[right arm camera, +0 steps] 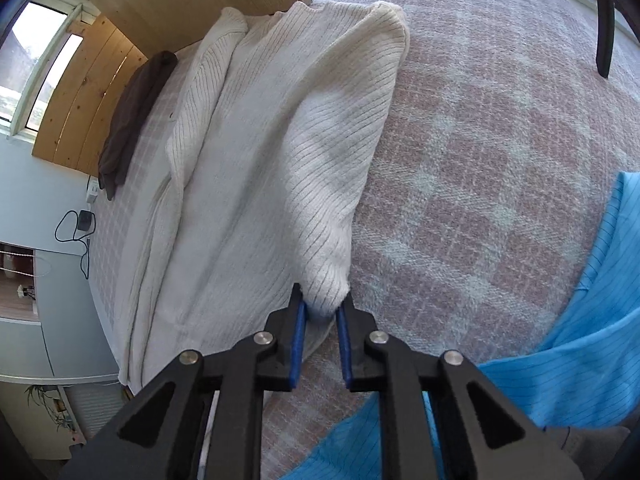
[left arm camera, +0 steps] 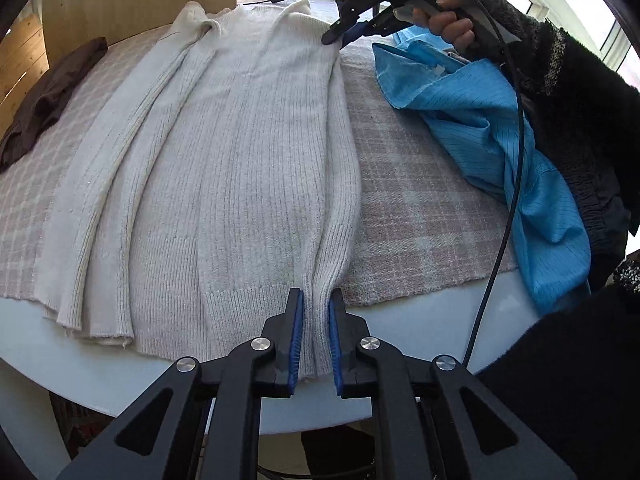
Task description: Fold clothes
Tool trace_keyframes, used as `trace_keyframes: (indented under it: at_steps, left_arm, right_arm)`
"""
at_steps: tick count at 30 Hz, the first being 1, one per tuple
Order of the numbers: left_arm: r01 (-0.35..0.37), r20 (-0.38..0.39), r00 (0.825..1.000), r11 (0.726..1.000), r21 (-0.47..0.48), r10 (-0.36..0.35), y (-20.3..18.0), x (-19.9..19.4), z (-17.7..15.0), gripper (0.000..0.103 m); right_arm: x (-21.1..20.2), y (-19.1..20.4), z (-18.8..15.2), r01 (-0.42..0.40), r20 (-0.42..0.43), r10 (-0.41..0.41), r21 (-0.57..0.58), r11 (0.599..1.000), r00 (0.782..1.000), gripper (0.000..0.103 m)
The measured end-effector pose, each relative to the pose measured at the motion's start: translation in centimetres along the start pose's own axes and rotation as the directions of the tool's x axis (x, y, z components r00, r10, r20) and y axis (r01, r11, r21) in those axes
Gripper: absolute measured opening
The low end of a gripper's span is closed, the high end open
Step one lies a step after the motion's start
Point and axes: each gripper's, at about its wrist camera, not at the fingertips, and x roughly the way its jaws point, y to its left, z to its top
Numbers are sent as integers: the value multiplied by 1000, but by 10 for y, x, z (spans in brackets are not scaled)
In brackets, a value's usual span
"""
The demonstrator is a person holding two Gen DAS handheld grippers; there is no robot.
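A white ribbed sweater lies lengthwise on a pink checked cloth, its left sleeve folded in along the body. At the near hem, my left gripper is shut on a ridge of the knit, blue pads pressing both sides. At the far shoulder edge a hand holds my right gripper. In the right wrist view that gripper pinches a bunched corner of the sweater, which is lifted slightly off the cloth.
A crumpled blue garment lies to the right of the sweater, also blue garment. A dark brown garment sits at the left edge. The white table rim is near me. A black cable hangs across the right side.
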Motion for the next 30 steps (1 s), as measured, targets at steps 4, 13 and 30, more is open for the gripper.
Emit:
trace_keyframes:
  at_steps: [4, 13, 30]
  left_arm:
    - [77, 65, 995, 990, -120, -69, 30, -21, 0, 11]
    - [45, 113, 994, 941, -335, -7, 111, -21, -5, 11]
    - [-54, 46, 996, 952, -301, 71, 118, -41, -1, 11]
  right_arm:
    - [-18, 10, 7, -13, 38, 12, 28, 1000, 999, 14]
    - [20, 110, 64, 67, 30, -65, -91, 994, 997, 14]
    - [-42, 52, 108, 127, 233, -113, -45, 991, 966, 37]
